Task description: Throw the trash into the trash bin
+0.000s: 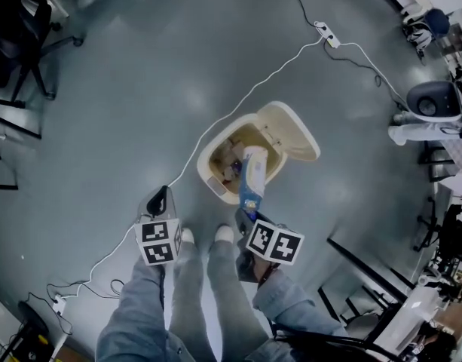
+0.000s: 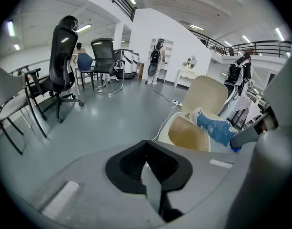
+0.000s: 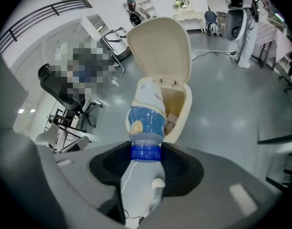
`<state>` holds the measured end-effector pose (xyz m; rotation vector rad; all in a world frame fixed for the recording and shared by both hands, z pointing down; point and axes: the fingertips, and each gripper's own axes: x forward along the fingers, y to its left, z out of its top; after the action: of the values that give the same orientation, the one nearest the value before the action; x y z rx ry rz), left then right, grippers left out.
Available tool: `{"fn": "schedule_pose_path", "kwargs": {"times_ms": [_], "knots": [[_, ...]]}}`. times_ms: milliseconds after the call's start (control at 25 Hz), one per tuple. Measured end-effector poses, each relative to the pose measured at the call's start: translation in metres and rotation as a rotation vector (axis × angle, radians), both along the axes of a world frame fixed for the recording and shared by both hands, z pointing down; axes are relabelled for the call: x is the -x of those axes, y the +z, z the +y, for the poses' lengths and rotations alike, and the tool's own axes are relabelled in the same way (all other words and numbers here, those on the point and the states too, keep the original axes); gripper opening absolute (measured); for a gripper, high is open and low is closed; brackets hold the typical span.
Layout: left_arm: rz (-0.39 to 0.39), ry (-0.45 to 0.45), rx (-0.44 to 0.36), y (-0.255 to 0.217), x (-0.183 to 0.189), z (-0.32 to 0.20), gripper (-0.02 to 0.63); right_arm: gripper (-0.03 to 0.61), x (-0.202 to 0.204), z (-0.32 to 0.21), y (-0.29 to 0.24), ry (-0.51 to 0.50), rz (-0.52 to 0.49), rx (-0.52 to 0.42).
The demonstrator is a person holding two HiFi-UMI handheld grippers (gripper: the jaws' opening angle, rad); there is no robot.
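Right gripper [image 3: 146, 156] pinches bottle [image 1: 252, 173] over open trash bin [image 1: 206, 157] — drop not yet made; left gripper [image 2: 146, 168] pressed together, empty.

- The trash is a plastic bottle [image 3: 146, 120] with a blue label, a blue cap and a pale far end. The right gripper [image 3: 146, 152] clamps it at the cap. It tilts cap-end low, and its pale end reaches over the bin's open mouth.
- The trash bin [image 1: 205, 159] is cream-coloured and stands upright on the grey floor. Its hinged lid [image 1: 291, 130] is flipped fully open and leans back on the far side. The inside is tan, and a few cardboard-like scraps [image 1: 232, 163] already lie at the bottom.
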<state>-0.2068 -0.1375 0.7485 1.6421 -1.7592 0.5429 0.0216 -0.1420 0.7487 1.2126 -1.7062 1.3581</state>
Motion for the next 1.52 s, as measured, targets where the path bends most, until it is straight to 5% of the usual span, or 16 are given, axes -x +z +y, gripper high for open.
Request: {"fn": "schedule_pose_path", "kwargs": {"times_ms": [600,800,880,1520], "knots": [[-0.005,-0.043,0.034,0.018,0.023,-0.001,0.008,0.196,0.010,-0.047,0.039,0.031,0.038,0.069],[-0.003,-0.033,0.047,0.023,0.021,-0.003,0.008,0.201,0.013,-0.062,0.038,0.048,0.027,0.016],[0.002,-0.029,0.052,0.026,0.019,-0.003,0.008,0.261,0.013,-0.068,0.036,0.055,0.020,-0.009],[0.004,0.012,0.038,0.022,0.004,-0.006,0.008,0.261,-0.003,-0.063,0.030,0.077,0.013,-0.024]]}}
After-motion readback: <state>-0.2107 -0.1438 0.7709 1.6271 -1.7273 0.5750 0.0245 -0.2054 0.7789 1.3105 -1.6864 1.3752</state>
